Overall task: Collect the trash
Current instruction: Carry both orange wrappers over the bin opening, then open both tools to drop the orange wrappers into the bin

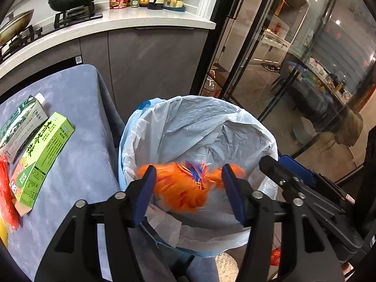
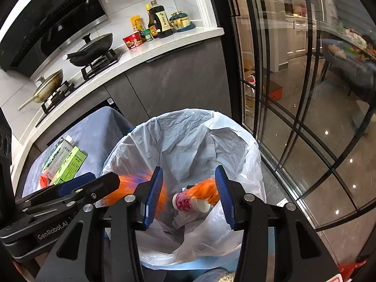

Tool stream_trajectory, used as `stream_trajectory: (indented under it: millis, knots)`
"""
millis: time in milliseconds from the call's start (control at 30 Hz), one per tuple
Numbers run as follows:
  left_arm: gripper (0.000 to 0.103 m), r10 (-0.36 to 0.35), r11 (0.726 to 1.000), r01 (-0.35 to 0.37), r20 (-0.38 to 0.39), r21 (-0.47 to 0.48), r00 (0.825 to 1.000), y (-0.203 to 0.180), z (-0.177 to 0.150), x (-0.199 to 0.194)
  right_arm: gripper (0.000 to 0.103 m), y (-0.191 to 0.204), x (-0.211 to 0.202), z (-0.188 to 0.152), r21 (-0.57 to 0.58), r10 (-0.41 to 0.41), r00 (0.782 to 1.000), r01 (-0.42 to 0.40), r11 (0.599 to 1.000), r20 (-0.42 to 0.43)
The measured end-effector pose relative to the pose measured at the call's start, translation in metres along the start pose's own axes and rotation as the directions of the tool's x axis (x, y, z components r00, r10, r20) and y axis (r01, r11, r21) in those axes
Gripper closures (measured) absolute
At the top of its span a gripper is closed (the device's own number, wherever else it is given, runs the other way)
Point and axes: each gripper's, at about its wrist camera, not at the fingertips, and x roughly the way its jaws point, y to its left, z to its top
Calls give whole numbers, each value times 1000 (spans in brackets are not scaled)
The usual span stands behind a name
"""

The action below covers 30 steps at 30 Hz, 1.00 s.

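Over the bin (image 1: 256, 127), both grippers' fingers spread wide, blurred orange wrapper (image 1: 181, 185) between the left gripper (image 1: 189, 191) fingers, right gripper (image 2: 189, 196) beside, green box (image 1: 42, 155) left on the surface (image 1: 82, 164).

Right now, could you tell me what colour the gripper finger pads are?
Blue pads, clearest in the right wrist view.

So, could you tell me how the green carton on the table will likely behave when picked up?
The green carton looks like thin cardboard, so probably light and fairly stiff. It lies flat on the table, so it is unlikely to roll. A hard squeeze might crush it.
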Motion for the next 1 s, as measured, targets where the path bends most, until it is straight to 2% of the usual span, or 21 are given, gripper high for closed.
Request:
stream_trajectory:
  millis: [600,833,1000]
  knots:
    - [46,19,999,-18,33,-29,999,19,-10,-31,57,27,-22,-9,-34,22,1000,-21,999,15]
    - [46,44,996,-39,53,-81,998,45,-27,-59,57,59,-38,-22,-80,59,998,-58,995,12]
    - [46,101,990,-93,70,-110,992,71,-43,-85,57,88,-45,-36,-123,90,996,-90,988,-4]
